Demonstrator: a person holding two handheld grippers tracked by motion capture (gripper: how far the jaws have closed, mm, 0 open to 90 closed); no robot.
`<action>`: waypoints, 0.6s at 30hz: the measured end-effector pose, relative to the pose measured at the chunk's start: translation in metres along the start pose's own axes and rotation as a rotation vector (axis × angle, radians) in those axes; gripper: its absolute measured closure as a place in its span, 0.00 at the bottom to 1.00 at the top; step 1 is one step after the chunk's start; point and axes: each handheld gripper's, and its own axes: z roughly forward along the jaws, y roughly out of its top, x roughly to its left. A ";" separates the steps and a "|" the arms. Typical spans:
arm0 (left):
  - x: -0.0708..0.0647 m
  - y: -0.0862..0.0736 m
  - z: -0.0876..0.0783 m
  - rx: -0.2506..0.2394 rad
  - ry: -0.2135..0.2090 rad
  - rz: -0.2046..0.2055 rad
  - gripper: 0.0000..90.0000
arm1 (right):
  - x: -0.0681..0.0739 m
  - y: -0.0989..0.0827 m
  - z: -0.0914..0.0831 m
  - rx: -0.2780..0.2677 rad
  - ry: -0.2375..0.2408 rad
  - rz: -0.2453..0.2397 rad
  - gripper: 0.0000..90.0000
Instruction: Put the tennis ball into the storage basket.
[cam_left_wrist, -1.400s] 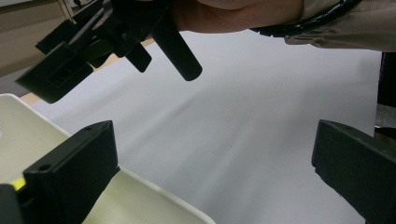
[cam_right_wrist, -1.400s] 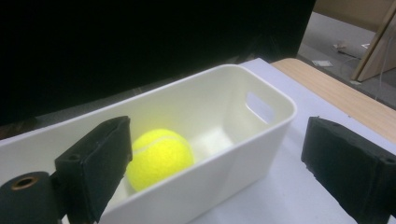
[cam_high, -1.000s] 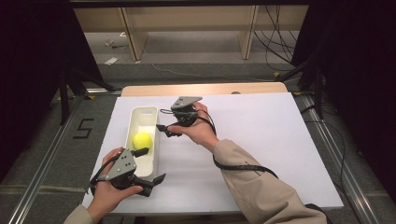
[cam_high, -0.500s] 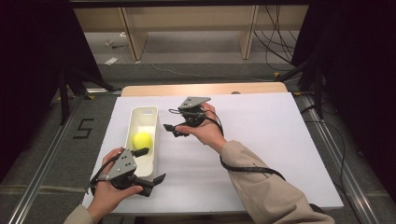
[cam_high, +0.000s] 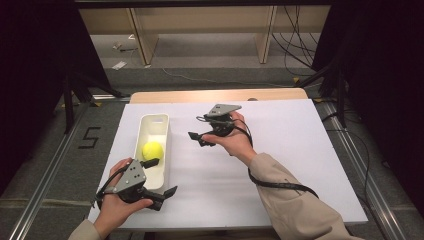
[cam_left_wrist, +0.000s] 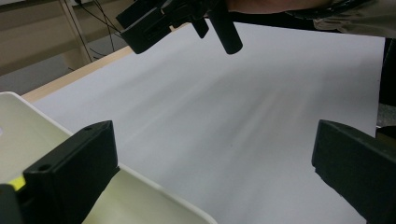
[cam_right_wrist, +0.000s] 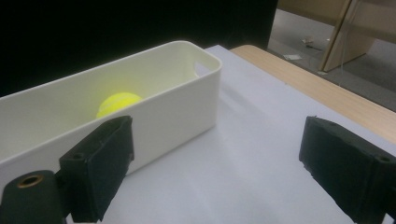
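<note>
Together, two hand-held grippers, left gripper (cam_high: 162, 176) with jaws apart astride the near corner of one white bin (cam_high: 159, 125), right gripper (cam_high: 196, 138) empty, jaws just easing inward, one yellow ball (cam_high: 152, 150) inside the bin beyond its jaws.

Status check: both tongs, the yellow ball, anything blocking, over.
Left tongs open at the white bin's near end. Right tongs open, empty, beside bin, jaws just narrowing. Yellow ball sits inside bin. Nothing blocking.

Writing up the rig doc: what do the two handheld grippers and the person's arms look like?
Both the left gripper and right gripper are black, with blocky two-jaw pads, a grey three-cornered plate on top and a trailing black cable. Beige jacket sleeves cover the forearms.
</note>
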 end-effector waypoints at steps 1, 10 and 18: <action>0.000 0.000 0.000 0.001 0.001 0.001 0.00 | -0.002 -0.001 -0.003 0.000 -0.004 0.001 0.12; 0.000 0.000 0.000 0.001 0.001 -0.001 0.00 | -0.014 -0.011 -0.024 -0.002 -0.041 0.013 0.13; 0.000 0.000 0.000 0.001 0.002 -0.001 0.00 | -0.023 -0.018 -0.041 -0.004 -0.070 0.024 0.13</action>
